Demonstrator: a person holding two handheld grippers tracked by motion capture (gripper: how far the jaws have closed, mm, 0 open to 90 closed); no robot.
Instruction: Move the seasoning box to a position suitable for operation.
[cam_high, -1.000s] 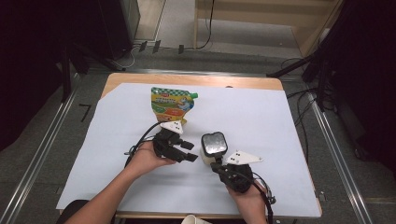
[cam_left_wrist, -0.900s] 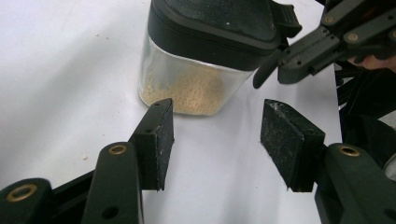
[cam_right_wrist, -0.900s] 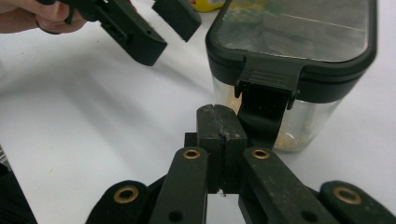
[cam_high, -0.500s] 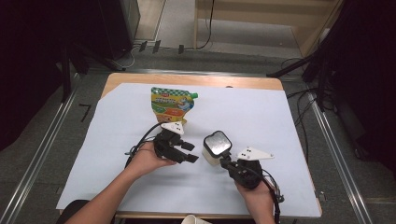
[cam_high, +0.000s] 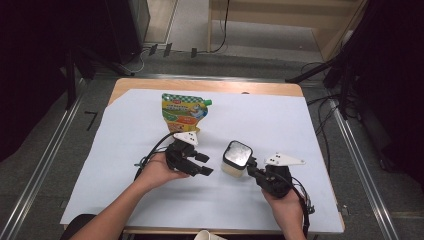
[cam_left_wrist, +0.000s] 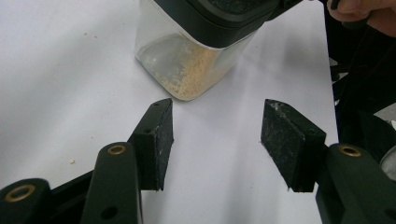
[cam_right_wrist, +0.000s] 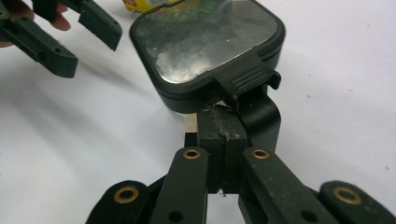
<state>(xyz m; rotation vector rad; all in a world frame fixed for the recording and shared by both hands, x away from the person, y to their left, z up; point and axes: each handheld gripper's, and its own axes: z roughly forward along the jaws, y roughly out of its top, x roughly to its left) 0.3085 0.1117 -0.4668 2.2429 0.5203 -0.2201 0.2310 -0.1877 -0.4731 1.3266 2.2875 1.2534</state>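
Note:
A clear square container (cam_high: 233, 167) with a black lid (cam_high: 237, 153) stands on the white sheet and holds a little beige powder (cam_left_wrist: 191, 74). My right gripper (cam_high: 250, 168) sits at its near right side. Its jaws are shut together, and the tips (cam_right_wrist: 223, 126) press just under the lid's latch tab (cam_right_wrist: 247, 81). My left gripper (cam_high: 205, 164) lies just left of the container, open, with nothing between its pads (cam_left_wrist: 156, 135). It points at the container (cam_left_wrist: 187, 56) and is seen again as the left gripper (cam_right_wrist: 88, 53) from the other side.
A green and yellow spouted pouch (cam_high: 184, 111) lies flat behind the left gripper. The white sheet (cam_high: 310, 125) covers the wooden table (cam_high: 200, 84). Cables trail from both grippers. A white cup rim (cam_high: 209, 235) pokes in at the near edge.
The right gripper and hand have swung to the right, and the container has shifted slightly right with them. The left gripper stays still and open.

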